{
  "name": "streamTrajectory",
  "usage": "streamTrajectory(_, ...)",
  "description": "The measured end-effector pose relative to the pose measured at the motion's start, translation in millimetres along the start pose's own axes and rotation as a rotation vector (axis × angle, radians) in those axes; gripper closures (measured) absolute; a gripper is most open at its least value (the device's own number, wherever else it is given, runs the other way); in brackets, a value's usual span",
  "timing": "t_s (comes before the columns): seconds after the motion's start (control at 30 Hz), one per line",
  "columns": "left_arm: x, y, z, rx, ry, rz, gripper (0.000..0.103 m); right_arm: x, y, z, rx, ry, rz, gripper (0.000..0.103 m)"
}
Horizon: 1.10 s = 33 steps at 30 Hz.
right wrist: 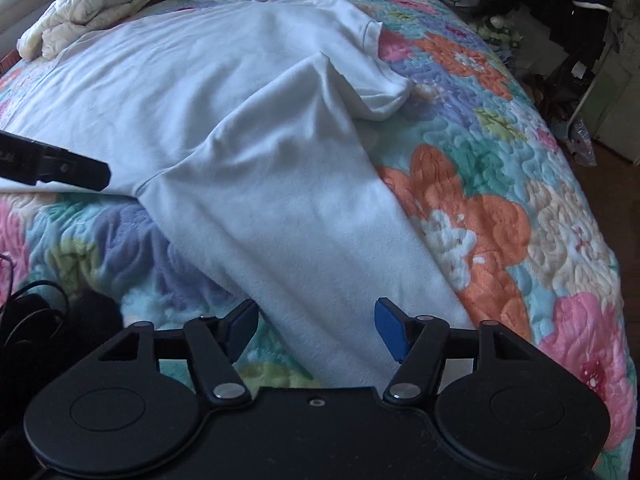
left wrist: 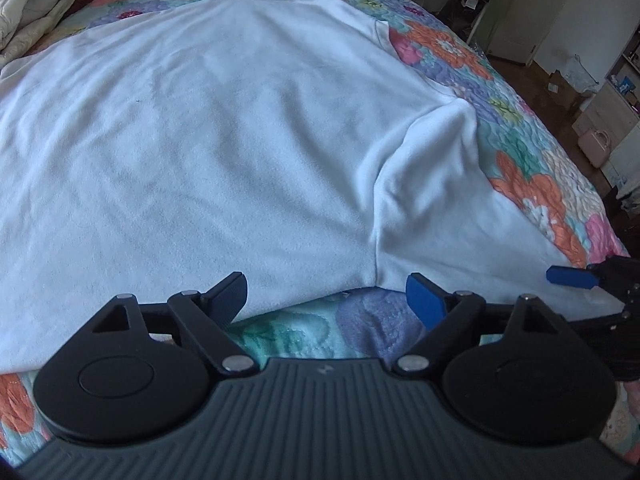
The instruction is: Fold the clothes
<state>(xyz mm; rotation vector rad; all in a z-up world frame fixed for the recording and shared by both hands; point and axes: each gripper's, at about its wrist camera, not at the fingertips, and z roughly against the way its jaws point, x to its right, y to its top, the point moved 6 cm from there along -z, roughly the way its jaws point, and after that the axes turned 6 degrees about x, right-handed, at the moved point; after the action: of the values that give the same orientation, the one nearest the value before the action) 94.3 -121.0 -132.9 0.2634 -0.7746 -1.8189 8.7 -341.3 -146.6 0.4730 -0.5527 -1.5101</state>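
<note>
Left wrist view: left gripper [left wrist: 326, 294] spread, nothing between its pads, hovering at the near edge of the white garment [left wrist: 224, 128] close to where a seam meets the hem; right gripper [left wrist: 572, 276] enters at the far right of this view, over the sleeve side. Right wrist view: right gripper [right wrist: 316, 326] also spread, pads not yet pressing cloth, with the long sleeve [right wrist: 304, 220] running between its fingers; left gripper [right wrist: 76, 170] seen at the left edge. Garment lies spread flat on the floral quilt [right wrist: 500, 208] of the bed, 1 sleeve angled toward the camera, the other bunched at the far side. Judgement: no fold made yet; task at its start; all folds remain. Cream bedding pile [right wrist: 96, 4] sits at the far-left corner, apart from the garment.
</note>
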Motion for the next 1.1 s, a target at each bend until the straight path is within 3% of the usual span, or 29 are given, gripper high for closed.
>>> streamTrajectory(0.03, -2.8, -0.6, -0.7, 0.006, 0.012, -0.005, 0.016, 0.3, 4.0, -1.2, 0.008, 0.015, -0.013, 0.039)
streamTrajectory(0.07, -5.2, -1.1, -1.6, 0.010, 0.019, -0.007, 0.016, 0.7, 8.1, -2.3, 0.016, 0.030, -0.027, 0.051)
streamTrajectory(0.1, -6.8, -1.4, -2.5, 0.011, 0.017, -0.005, 0.016, 1.1, 12.2, -3.5, 0.023, 0.045, -0.040, 0.070)
streamTrajectory(0.17, -9.2, -1.3, -3.7, 0.016, 0.004, 0.002, 0.016, 1.5, 21.1, -5.1, 0.042, 0.072, -0.066, 0.088)
streamTrajectory(0.2, -9.5, -0.9, -2.9, 0.025, -0.002, 0.000, 0.016, 0.4, 28.0, -4.2, 0.060, 0.078, -0.075, 0.090)
streamTrajectory(0.3, -7.5, 1.5, 2.8, 0.071, -0.021, -0.037, 0.016, -5.4, 54.1, 1.8, 0.115, 0.117, -0.087, 0.092)
streamTrajectory(0.5, -0.4, 7.7, 10.0, 0.118, -0.089, -0.082, 0.016, -31.3, 115.3, 4.1, 0.158, 0.336, -0.131, 0.092)
streamTrajectory(0.6, 0.0, 9.6, 8.4, 0.123, -0.221, -0.005, 0.016, -48.2, 135.8, -2.9, 0.138, 0.437, -0.138, 0.092)
streamTrajectory(0.7, -3.7, 9.2, 4.4, 0.130, -0.235, 0.040, 0.015, -64.8, 146.4, -6.9, 0.119, 0.494, -0.125, 0.092)
streamTrajectory(0.8, -4.0, 9.9, -0.8, 0.089, -0.285, 0.058, 0.015, -74.0, 149.0, -7.4, 0.119, 0.494, -0.102, 0.092)
streamTrajectory(0.97, -1.5, 16.8, -19.6, 0.035, -0.423, 0.263, 0.016, -69.8, 144.4, -11.3, 0.086, 0.533, -0.132, 0.092)
streamTrajectory(1.0, 2.5, 18.8, -24.5, 0.022, -0.444, 0.277, 0.020, -68.4, 143.1, -11.4, 0.083, 0.536, -0.136, 0.092)
streamTrajectory(1.03, 7.9, 20.2, -29.2, 0.008, -0.462, 0.283, 0.037, -66.9, 141.8, -10.9, 0.082, 0.543, -0.144, 0.092)
streamTrajectory(1.1, 19.0, 22.5, -36.6, -0.003, -0.479, 0.289, 0.055, -63.1, 139.7, -9.6, 0.082, 0.562, -0.166, 0.092)
